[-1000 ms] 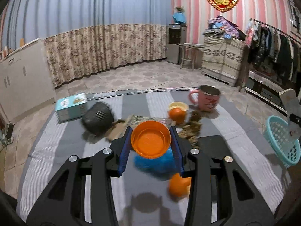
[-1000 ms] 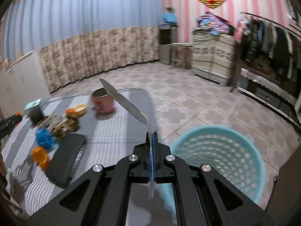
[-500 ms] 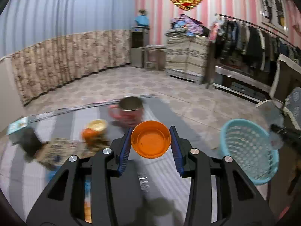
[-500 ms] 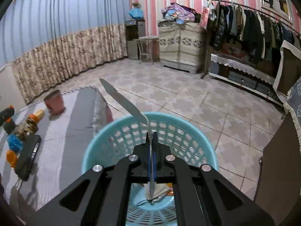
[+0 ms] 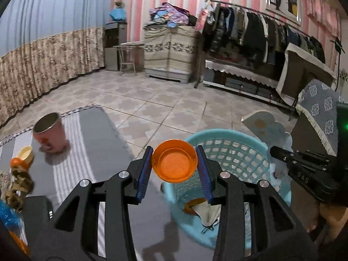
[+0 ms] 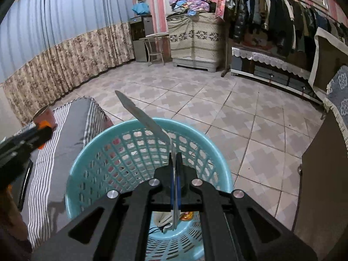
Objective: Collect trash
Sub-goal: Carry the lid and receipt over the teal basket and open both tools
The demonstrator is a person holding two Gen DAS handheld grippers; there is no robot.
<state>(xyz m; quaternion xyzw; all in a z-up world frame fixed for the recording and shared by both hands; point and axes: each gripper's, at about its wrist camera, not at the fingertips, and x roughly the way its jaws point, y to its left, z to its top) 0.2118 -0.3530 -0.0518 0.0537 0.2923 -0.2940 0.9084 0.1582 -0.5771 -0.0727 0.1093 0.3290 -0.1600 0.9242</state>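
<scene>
A round orange plastic cap (image 5: 174,160) is clamped between the left gripper (image 5: 174,169) pads beside the turquoise lattice plastic basket (image 5: 237,150) rim. A thin flat grey card (image 6: 143,117) is pinched edge-on by the fully closed right gripper (image 6: 176,174) over the basket.

The round orange plastic cap (image 5: 174,160) looks smooth and faintly glossy. The turquoise plastic lattice basket (image 5: 237,150) has a smooth, slightly shiny rim. The grey-and-white striped cloth (image 5: 91,134) on the desk is matt and woven. The pink mug (image 5: 50,132) at far left has a shiny metal lining. The thin flat card (image 6: 143,115) looks like matt paper. The floor tiles (image 6: 217,108) are smooth.
</scene>
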